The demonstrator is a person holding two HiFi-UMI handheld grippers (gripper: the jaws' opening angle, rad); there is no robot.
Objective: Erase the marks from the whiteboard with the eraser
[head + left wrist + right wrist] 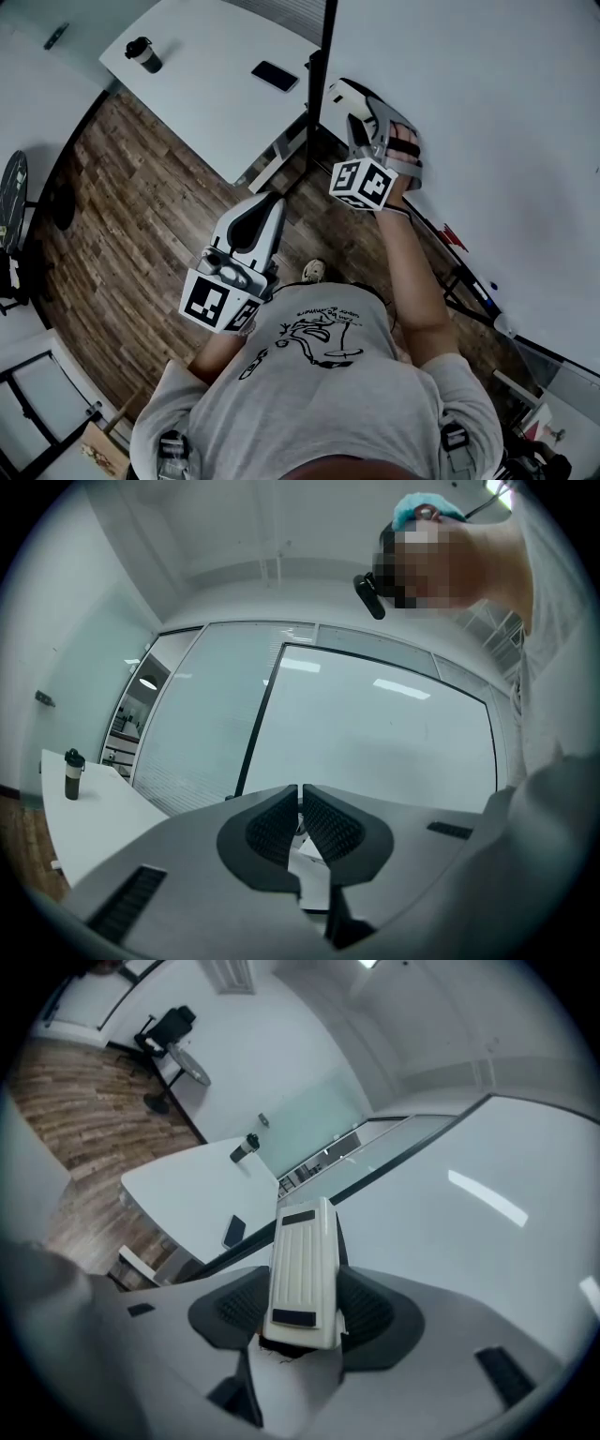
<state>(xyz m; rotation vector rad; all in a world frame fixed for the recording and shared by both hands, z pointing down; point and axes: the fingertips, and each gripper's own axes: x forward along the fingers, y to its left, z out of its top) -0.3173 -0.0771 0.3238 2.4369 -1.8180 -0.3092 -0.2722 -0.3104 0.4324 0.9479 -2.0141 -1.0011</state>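
My right gripper is shut on a white ribbed eraser, which sticks out between the jaws toward the whiteboard. From the head view the right gripper holds the eraser up at the left edge of the whiteboard. No marks show on the board's visible surface. My left gripper hangs lower over the wooden floor, away from the board. In the left gripper view its jaws stand shut with nothing between them.
A white table left of the board carries a dark cup and a phone. The board's black frame post and stand legs are near my feet. An office chair stands far off.
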